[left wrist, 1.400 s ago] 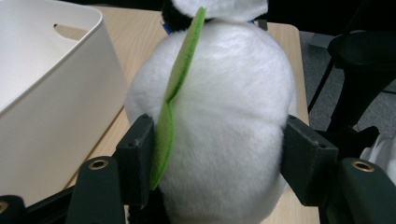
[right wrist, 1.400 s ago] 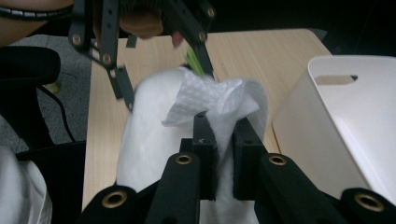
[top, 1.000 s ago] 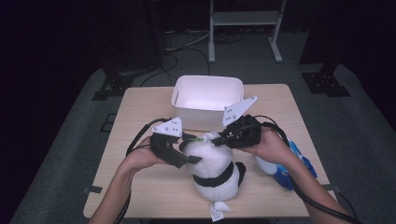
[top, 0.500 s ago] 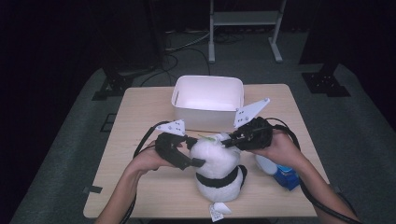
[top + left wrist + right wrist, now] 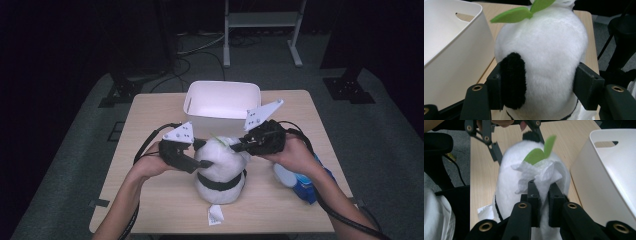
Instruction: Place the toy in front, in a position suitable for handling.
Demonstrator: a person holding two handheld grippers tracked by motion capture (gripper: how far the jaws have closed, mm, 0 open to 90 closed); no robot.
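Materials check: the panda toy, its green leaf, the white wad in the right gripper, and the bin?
Panda toy: plush, short fuzzy pile, matte; black ear patch equally fuzzy. Green leaf: looks like felt, flat with clean-cut edges. White wad: thin crinkled sheet, probably tissue or a wipe, pinched in the right gripper. Bin: smooth white, moulded handle slot, likely plastic, slight sheen.

No legible text on anything.
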